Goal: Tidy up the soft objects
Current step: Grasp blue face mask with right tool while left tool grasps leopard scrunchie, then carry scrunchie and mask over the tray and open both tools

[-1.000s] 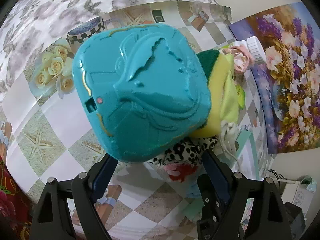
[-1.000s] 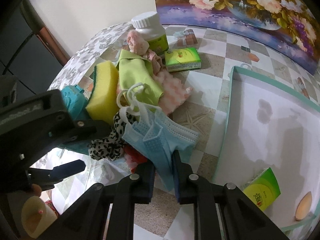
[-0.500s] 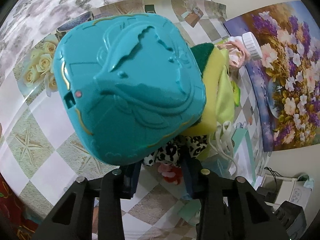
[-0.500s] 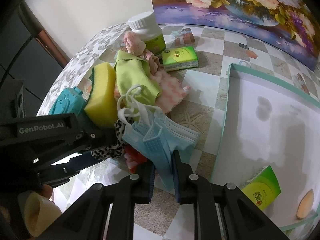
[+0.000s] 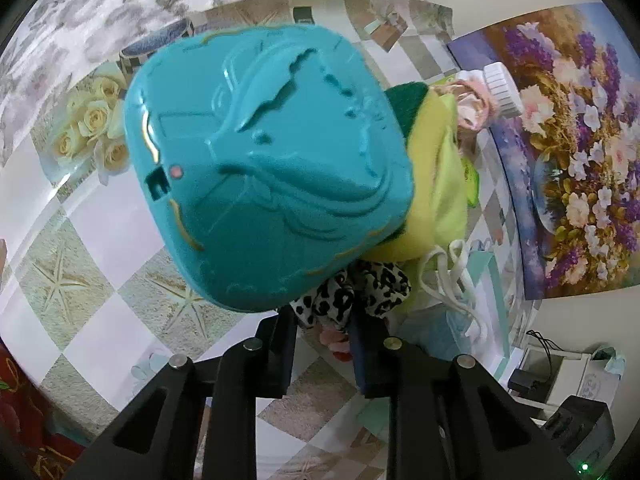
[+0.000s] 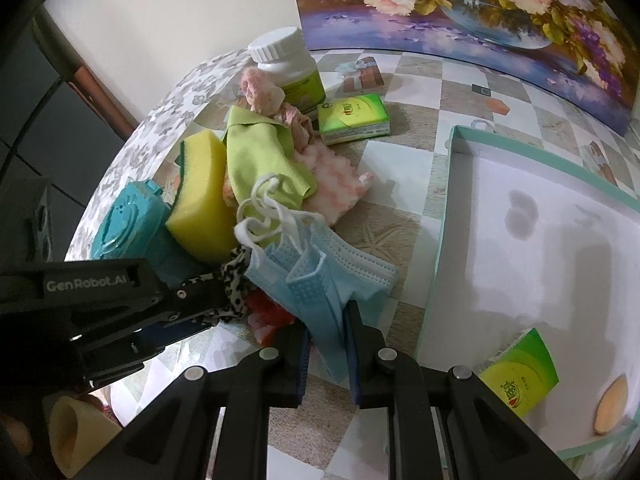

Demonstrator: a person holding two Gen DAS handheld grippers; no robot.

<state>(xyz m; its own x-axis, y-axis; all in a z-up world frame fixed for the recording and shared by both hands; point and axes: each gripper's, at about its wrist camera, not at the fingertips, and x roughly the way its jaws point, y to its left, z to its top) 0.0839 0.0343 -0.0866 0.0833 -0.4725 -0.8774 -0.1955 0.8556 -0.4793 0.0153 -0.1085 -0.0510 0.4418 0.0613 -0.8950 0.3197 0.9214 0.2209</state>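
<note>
My left gripper [image 5: 324, 334], marked "GenRobot.AI", has its fingers clamped on the leopard-print cloth [image 5: 352, 294] in the pile on the desk [image 5: 120, 316]. My right gripper [image 6: 326, 346] pinches the blue face mask [image 6: 320, 276]. Beside it sits the teal-rimmed tray [image 6: 444, 236]; the green tissue pack's [image 6: 354, 118] print is unreadable.

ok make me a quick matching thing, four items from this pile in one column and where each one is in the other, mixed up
Items:
1. blue face mask
2. leopard-print cloth
3. white-capped bottle
4. green tissue pack

Places:
A. inside the tray
B. between the right hand-held gripper fingers
C. behind the pile, upright
D. between the left hand-held gripper fingers

Pairs: 1-B, 2-D, 3-C, 4-A
</note>
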